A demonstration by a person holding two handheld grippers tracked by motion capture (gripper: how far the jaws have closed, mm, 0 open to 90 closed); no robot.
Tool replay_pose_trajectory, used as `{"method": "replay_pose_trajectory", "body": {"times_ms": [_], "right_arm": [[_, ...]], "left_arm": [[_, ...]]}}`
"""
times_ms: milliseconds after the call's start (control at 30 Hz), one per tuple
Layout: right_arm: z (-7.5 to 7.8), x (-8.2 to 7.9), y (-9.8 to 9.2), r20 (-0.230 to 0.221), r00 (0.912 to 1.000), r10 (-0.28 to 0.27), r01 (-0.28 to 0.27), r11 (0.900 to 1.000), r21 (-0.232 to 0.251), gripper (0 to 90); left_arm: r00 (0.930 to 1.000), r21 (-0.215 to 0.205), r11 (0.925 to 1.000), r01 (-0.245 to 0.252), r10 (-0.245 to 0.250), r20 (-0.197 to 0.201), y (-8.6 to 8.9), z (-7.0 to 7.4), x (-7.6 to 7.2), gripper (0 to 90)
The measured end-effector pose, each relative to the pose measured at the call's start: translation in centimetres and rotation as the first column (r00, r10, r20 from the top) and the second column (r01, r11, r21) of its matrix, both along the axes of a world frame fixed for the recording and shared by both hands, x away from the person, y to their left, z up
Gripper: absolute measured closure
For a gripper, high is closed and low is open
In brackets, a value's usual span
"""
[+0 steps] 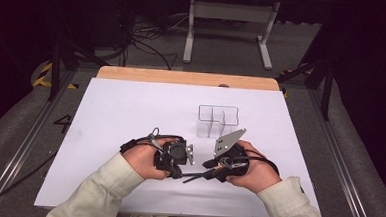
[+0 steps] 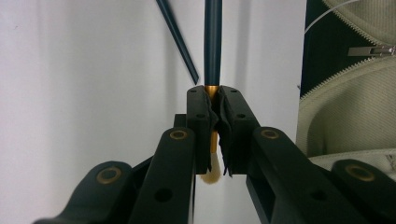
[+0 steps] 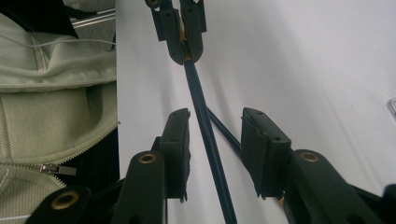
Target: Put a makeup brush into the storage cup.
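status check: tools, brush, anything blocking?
Left tool shut on brush at its gold ferrule. Right tool open around the handle, pads clear. Second brush lies beneath; clear organizer stands apart.

High overhead; close gripper views, shared paintbrush (image 2: 213, 42).

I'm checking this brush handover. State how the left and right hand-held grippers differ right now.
The left hand-held gripper is shut on the dark-handled paintbrush at its gold ferrule; the right hand-held gripper stands open, with the handle passing between its jaws untouched. The left grips near the pale bristles; the right straddles the handle farther along. Both sit over the white table, pointing towards each other.
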State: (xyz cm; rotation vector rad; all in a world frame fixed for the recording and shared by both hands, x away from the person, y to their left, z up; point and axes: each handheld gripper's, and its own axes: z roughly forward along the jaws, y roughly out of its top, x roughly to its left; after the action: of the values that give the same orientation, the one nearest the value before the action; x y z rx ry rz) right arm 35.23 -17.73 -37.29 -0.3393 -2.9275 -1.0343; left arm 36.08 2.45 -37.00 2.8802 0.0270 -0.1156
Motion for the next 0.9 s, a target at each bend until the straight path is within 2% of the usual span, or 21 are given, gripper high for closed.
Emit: {"method": "replay_pose_trajectory", "body": {"times_ms": [167, 700, 900], "right_arm": [[-0.24, -0.03, 0.1, -0.01, 0.9999, 0.013, -0.013, 1.0, -0.014, 67.0], [-0.61, -0.01, 0.35, -0.014, 0.9994, 0.033, -0.033, 0.998, -0.06, 71.5], [-0.61, -0.1, 0.47, -0.018, 0.9987, 0.048, -0.05, 0.996, -0.074, 78.6]], "left_arm": [[0.9999, -0.009, 0.9999, 0.008, -0.008, 0.01, -0.02, 0.1, -0.06, 83.3], [0.9999, 0.001, 0.9999, 0.01, -0.01, 0.012, -0.14, 0.0, -0.33, 83.3], [0.9999, -0.003, 0.9999, 0.014, -0.014, 0.006, -0.12, -0.07, -0.28, 83.3]]}}
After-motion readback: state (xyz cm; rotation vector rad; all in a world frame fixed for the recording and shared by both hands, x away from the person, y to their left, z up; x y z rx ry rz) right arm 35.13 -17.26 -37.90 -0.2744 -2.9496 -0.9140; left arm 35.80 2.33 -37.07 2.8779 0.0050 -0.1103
